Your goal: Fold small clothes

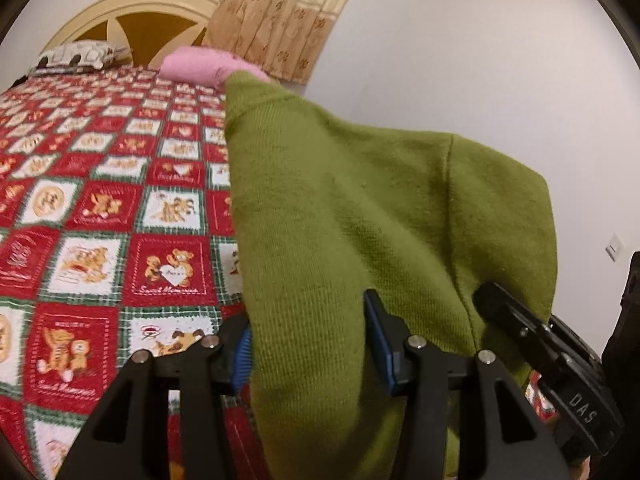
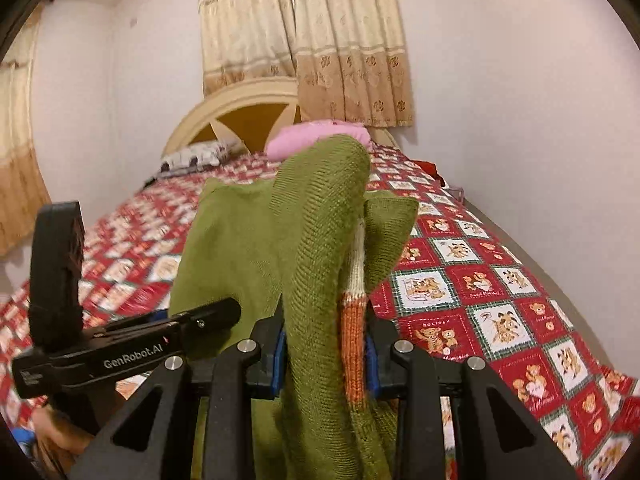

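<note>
Gripping green sweater (image 1: 360, 208): left tool (image 1: 310, 344); right tool (image 2: 326, 344)

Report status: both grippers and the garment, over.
Left gripper shut on green sweater. Right gripper shut on it too, at the orange-and-white striped part. Sweater lifted over the bed quilt. Nothing obstructing.

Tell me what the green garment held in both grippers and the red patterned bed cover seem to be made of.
Green knitted garment: looks like wool or acrylic knit, matte and slightly fuzzy, with visible ribbed stitch rows and an orange-and-cream striped band. Red checked bed cover: seems a woven or terry-like cotton, matte, with teddy-bear squares; the exact fibre is unclear. Left gripper and right gripper both clamp the garment.
</note>
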The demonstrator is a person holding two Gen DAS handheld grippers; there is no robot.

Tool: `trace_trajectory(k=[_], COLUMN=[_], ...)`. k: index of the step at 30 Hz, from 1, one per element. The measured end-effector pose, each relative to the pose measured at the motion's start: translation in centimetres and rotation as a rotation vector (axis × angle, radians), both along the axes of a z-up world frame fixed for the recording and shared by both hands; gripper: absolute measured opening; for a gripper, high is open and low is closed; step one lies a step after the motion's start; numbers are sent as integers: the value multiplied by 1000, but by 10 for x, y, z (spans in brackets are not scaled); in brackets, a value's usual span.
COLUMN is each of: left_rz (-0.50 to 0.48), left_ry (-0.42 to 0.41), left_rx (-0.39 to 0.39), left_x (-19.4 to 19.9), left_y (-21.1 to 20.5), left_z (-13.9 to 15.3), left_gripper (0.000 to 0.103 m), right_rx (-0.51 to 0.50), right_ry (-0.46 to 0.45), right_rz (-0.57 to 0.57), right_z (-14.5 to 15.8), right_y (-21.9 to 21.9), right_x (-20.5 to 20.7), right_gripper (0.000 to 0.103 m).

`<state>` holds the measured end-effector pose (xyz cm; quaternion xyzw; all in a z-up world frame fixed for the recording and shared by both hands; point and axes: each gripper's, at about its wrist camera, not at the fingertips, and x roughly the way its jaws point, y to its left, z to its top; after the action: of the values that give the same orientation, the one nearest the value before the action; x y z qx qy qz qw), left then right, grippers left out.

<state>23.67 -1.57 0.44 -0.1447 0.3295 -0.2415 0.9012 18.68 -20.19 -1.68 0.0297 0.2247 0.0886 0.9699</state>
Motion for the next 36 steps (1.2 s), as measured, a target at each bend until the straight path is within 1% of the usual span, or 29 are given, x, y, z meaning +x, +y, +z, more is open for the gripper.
trace_trajectory(k=[3,6,12,16,20,27,36], left_rz=[-14,-17,-19,-23,-37,-73,-131], left_ry=[-21,-29,-43,-24,3,-9,-17], left_rx=[-10,-19,29,31,13,11,3], left_x=[-15,-27,-53,-64,-74,-101,-124], left_y=[5,10,7,9,10,5,-19], left_z=[12,18,26,25,25,30,35], left_gripper=[50,50,50,50,49,49,49], right_rx=[47,91,153,178,178,183,154], right_ry=[-17,-25,-18,-1,1,-16,-35], right_rz=[-3,-5,-37,-45,-50,-73,-119], right_z=[10,16,15,14,16,24,27], right_y=[0,-1,-9,-15,-17,-25,-43], right_x=[-20,-40,-73,-89,-108,-141,-176], right_gripper=[31,31,31,31,31,30,30])
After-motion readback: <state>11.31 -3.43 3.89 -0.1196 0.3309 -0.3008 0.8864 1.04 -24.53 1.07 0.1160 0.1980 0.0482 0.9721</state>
